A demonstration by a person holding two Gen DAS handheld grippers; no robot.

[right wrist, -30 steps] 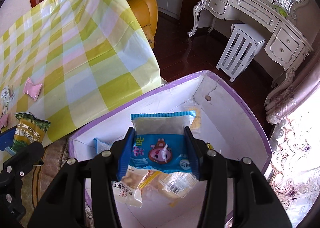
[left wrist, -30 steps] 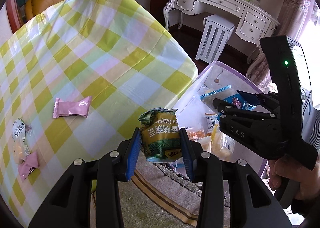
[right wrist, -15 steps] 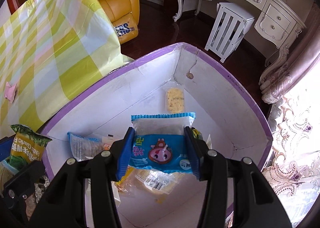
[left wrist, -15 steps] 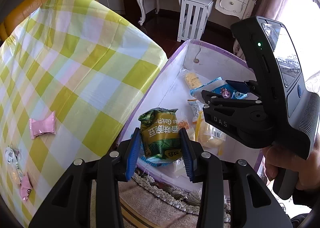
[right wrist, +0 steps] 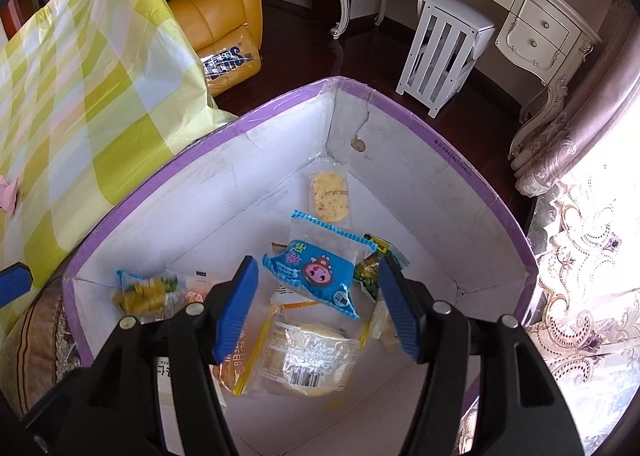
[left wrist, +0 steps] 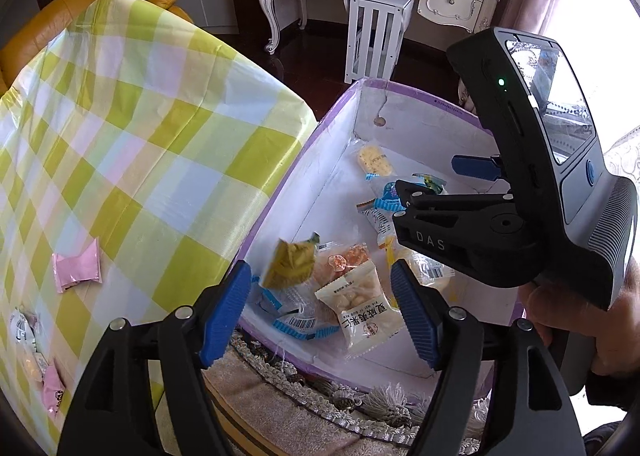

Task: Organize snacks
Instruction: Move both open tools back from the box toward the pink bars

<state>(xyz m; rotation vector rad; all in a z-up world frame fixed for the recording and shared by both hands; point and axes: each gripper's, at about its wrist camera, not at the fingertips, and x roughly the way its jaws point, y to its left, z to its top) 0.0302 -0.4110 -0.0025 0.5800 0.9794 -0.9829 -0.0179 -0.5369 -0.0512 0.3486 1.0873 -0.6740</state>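
With both pairs of blue pads spread wide, neither gripper grips anything. Between the left gripper fingers, a green snack packet appears blurred, clear of both pads, over the near end of the purple-rimmed box. Between the right gripper fingers, a blue snack packet sits untouched, tilted above other wrapped snacks on the box floor. Whether either packet rests on the pile cannot be told. A pink packet lies on the checked tablecloth; smaller wrappers at its left edge are cut off.
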